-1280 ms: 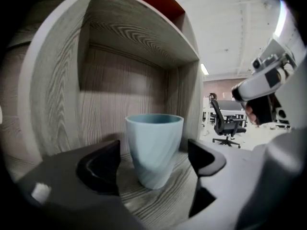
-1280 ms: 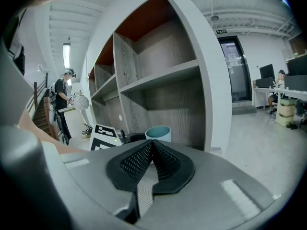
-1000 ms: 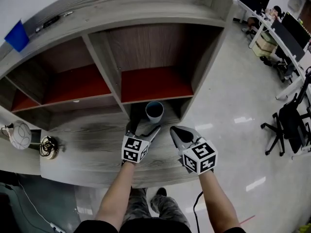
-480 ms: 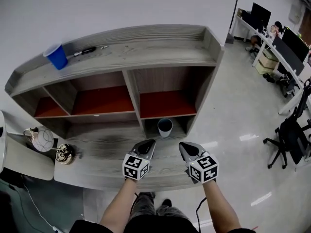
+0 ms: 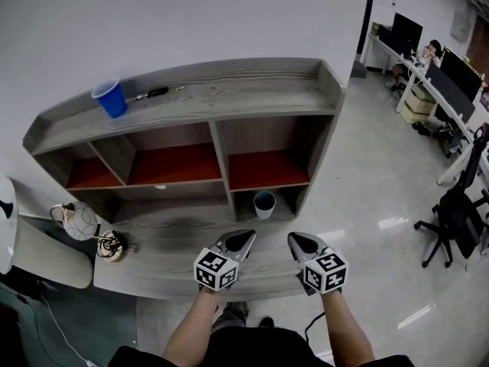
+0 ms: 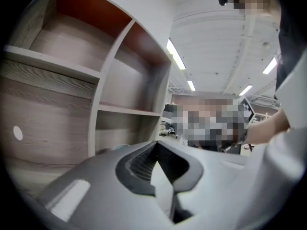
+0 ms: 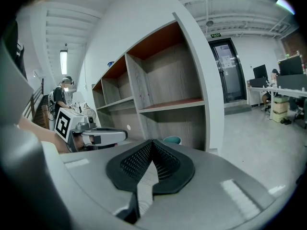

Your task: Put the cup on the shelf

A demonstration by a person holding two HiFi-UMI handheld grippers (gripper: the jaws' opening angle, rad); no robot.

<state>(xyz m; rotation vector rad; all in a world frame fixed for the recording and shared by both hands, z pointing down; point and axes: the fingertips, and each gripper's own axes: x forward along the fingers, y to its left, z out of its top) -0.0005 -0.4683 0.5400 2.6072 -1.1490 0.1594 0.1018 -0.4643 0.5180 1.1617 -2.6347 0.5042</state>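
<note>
The cup (image 5: 264, 203) sits in the shelf (image 5: 229, 96). The left hand-held gripper (image 5: 240, 240) just closed on nothing. The right hand-held gripper (image 5: 299, 241) is closed and empty too.

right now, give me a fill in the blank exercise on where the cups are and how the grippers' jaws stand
1. The teal cup stands in the bottom ____ compartment of the shelf.
2. The blue cup stands on the ____ of the shelf, next to a pen.
3. The left gripper and the right gripper both have their jaws ____, with nothing between them.

Missing words: right; top; shut
</note>
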